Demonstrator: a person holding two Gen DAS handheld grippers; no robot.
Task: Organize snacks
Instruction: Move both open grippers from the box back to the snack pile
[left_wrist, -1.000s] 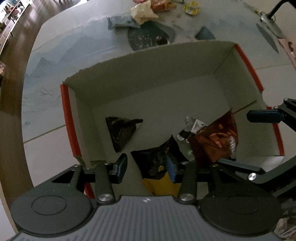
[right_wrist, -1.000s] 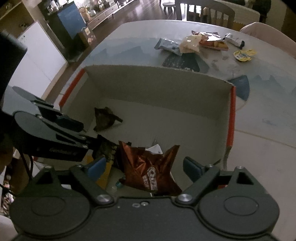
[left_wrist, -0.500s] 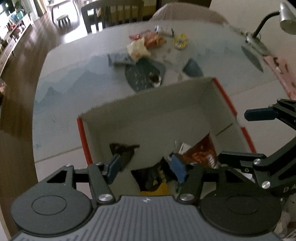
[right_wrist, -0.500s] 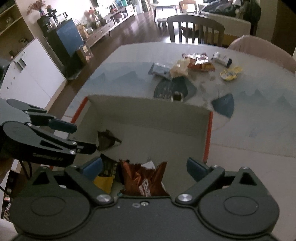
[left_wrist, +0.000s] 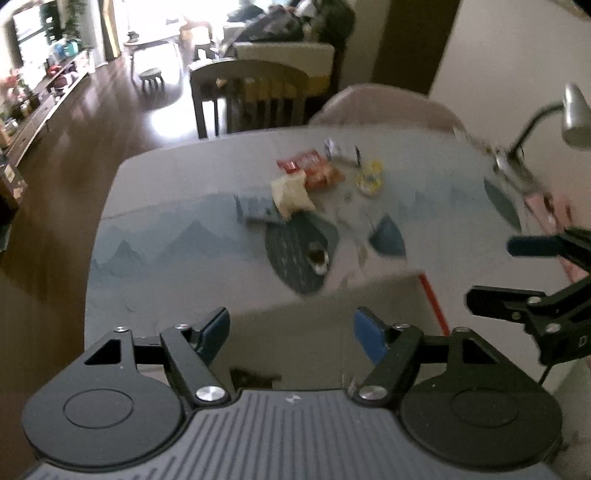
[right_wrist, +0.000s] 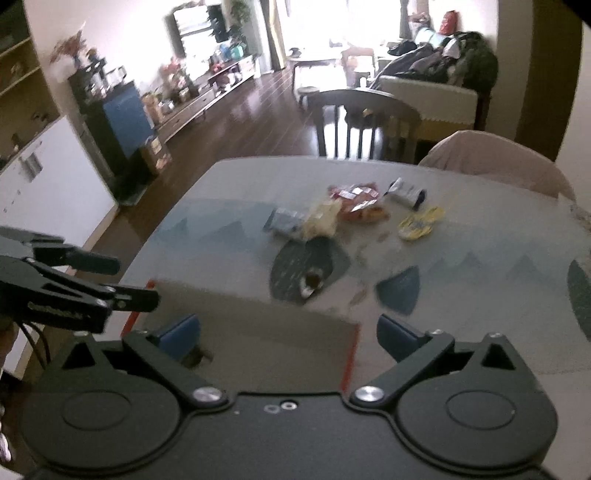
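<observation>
A cardboard box with red edges (left_wrist: 325, 314) (right_wrist: 258, 325) stands at the near side of the table; its inside is mostly hidden behind both grippers. My left gripper (left_wrist: 291, 334) is open and empty, raised over the box. My right gripper (right_wrist: 288, 332) is open and empty, also above it. Several loose snacks lie at the far side: a red-orange bag (left_wrist: 314, 170) (right_wrist: 358, 203), a pale bag (left_wrist: 291, 194) (right_wrist: 321, 219), a grey packet (left_wrist: 256, 210) (right_wrist: 284, 219), a yellow packet (left_wrist: 369, 179) (right_wrist: 419, 223) and a white tube (right_wrist: 404, 192).
A small dark cup (left_wrist: 318, 258) (right_wrist: 312, 282) stands on a dark oval mat between the box and the snacks. A desk lamp (left_wrist: 554, 118) is clamped at the table's right edge. Two chairs (right_wrist: 364, 122) stand beyond the far edge.
Both grippers have risen and tilted up from the box interior. The snacks inside have dropped out of sight and the far snack pile has come into view. Both jaws stay open.
</observation>
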